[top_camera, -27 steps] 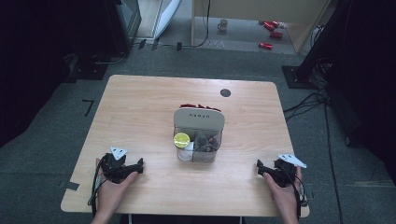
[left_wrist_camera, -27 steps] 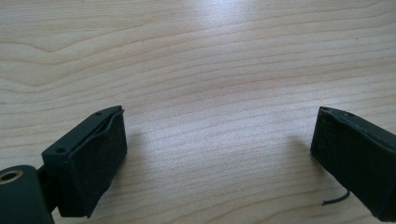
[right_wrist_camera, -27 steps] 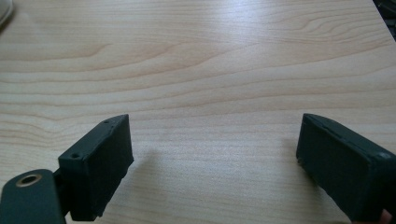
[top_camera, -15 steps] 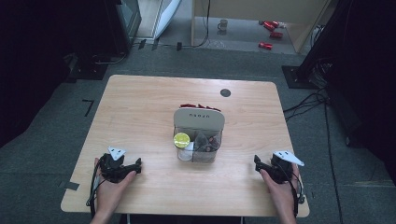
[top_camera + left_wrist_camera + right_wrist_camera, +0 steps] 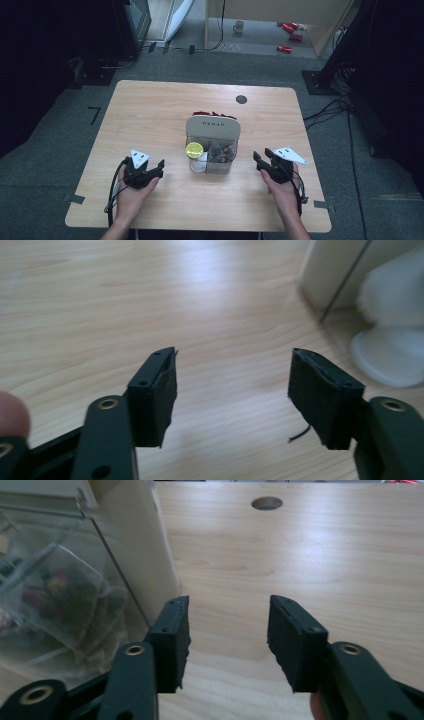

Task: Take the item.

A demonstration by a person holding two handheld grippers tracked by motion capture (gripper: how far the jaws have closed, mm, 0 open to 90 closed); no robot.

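Observation:
A clear plastic box [image 5: 214, 147] with a beige lid stands in the middle of the wooden table [image 5: 150, 115]. Inside it lie a yellow-green round item [image 5: 194, 149], a white cup-like item [image 5: 200, 162] and clear bags of dark bits [image 5: 221, 152]. My left gripper [image 5: 159, 169] rests on the table to the left of the box, open, with bare wood between its pads [image 5: 160, 390]. My right gripper [image 5: 261, 159] sits just right of the box, open and holding nothing. In the right gripper view the box wall [image 5: 135, 565] stands close beside the left pad [image 5: 172, 635].
A round cable hole [image 5: 241, 99] is in the table's far right part. Red pieces [image 5: 210, 114] poke out behind the box. On the floor beyond stand a mug [image 5: 240, 26], red objects [image 5: 290, 35] and cables [image 5: 330, 107].
My right gripper has moved left toward the box. The left gripper has shifted a little to the right. Both stay open.

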